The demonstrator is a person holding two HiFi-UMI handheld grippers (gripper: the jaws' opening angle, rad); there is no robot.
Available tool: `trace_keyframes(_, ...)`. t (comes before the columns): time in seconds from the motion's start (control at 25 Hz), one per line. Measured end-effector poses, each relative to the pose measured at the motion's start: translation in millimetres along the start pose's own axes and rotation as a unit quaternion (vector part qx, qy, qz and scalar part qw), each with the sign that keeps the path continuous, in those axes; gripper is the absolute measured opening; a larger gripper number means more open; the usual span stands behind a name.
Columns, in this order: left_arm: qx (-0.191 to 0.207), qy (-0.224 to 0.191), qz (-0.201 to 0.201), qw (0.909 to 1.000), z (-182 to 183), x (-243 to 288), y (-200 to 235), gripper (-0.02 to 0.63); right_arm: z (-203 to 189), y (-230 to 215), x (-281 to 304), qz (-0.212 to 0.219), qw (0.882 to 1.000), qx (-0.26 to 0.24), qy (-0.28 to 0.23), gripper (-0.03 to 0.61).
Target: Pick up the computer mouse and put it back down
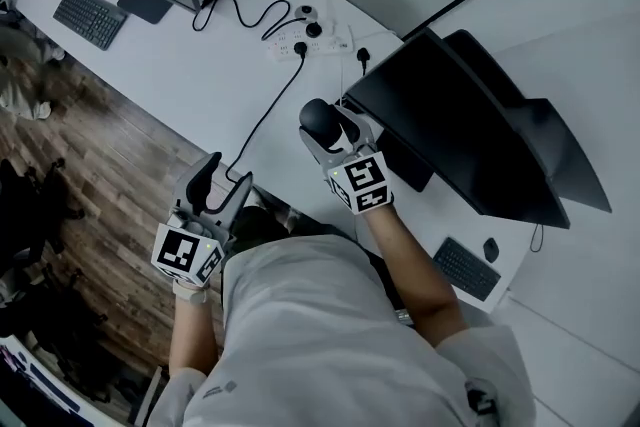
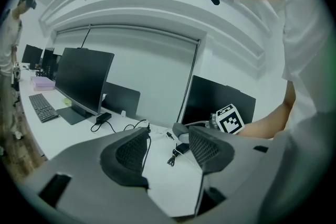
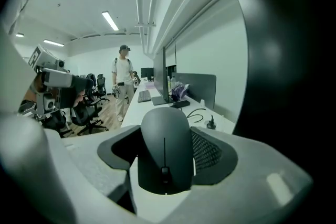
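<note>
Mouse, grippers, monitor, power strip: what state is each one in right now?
mouse: held between the right gripper's jaws.
right gripper: shut on the mouse.
left gripper: open, nothing between its jaws.
monitor beside the mouse: screen dark.
power strip: has plugs in it.

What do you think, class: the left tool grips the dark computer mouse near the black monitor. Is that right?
No: the right tool grips the dark computer mouse near the black monitor, as the right gripper view shows. The left tool is open, empty.
</note>
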State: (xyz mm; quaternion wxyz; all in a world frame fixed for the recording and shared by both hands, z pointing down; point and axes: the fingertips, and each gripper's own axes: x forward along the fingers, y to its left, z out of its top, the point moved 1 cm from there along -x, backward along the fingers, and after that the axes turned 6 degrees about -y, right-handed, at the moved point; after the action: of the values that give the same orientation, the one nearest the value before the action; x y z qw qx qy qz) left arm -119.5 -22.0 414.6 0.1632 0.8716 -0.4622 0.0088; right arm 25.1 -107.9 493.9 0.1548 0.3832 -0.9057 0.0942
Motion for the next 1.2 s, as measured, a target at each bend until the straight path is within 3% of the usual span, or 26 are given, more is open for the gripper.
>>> trace_keyframes(0.76,-0.055,0.019,0.036,0.9976,-46,-20,35,0.241,-108,21,89,0.019,0.989,-0.014,0.148,0.287)
trace_keyframes(1.2,-0.076,0.027,0.046,0.9957,-63,-21,55,0.241,-151,20,110,0.011,0.980,0.001,0.196,0.287)
